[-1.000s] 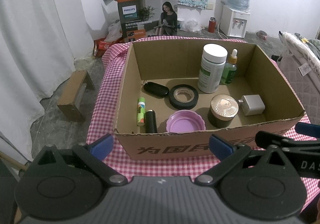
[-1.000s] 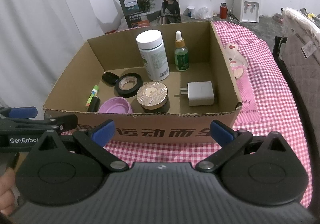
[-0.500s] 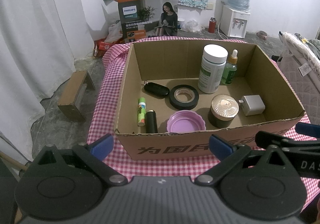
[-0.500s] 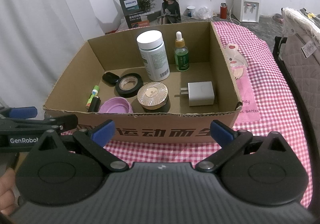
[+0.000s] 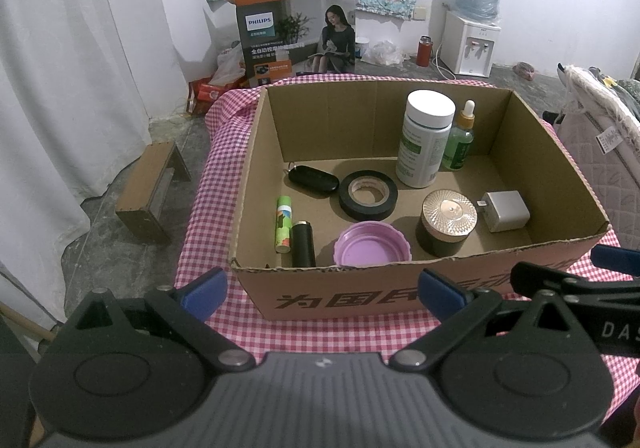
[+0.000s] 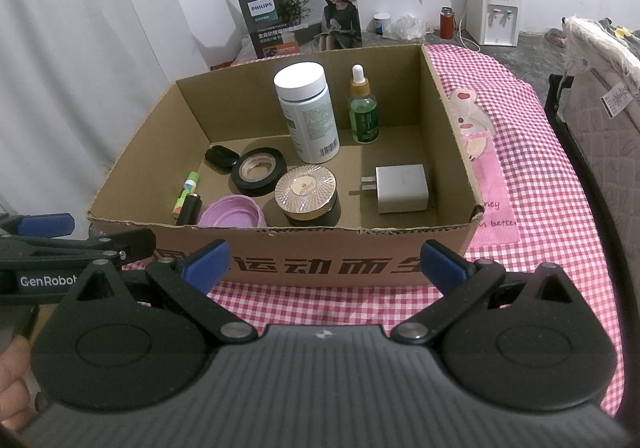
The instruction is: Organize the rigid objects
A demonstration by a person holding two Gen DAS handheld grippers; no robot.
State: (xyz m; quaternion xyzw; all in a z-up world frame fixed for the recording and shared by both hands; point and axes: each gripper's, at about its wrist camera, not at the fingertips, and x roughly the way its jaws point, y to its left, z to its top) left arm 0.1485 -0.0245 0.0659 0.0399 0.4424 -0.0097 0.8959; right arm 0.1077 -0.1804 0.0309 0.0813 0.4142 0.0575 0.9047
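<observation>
An open cardboard box [image 5: 360, 296] [image 6: 320, 268] stands on a pink checked tablecloth [image 5: 216, 176] [image 6: 532, 152]. Inside it are a white pill bottle [image 5: 425, 144] [image 6: 308, 112], a green dropper bottle [image 5: 460, 144] [image 6: 363, 112], a black tape roll [image 5: 368, 194] [image 6: 258, 170], a gold-lidded jar [image 5: 447, 222] [image 6: 307, 194], a white charger [image 5: 505, 210] [image 6: 400, 188], a purple lid [image 5: 372, 248] [image 6: 233, 212], a black key fob [image 5: 313, 178], a green stick [image 5: 282, 222] and a black tube [image 5: 302, 244]. My left gripper [image 5: 322, 290] and right gripper [image 6: 324, 262] hang open and empty before the box's near wall.
A pink card with a cartoon figure [image 6: 478, 152] lies on the cloth right of the box. Behind the table stand a printed carton [image 5: 296, 28] and a water dispenser [image 5: 474, 36]. A wooden stool [image 5: 150, 192] sits on the floor at left; a padded seat [image 6: 608, 120] is at right.
</observation>
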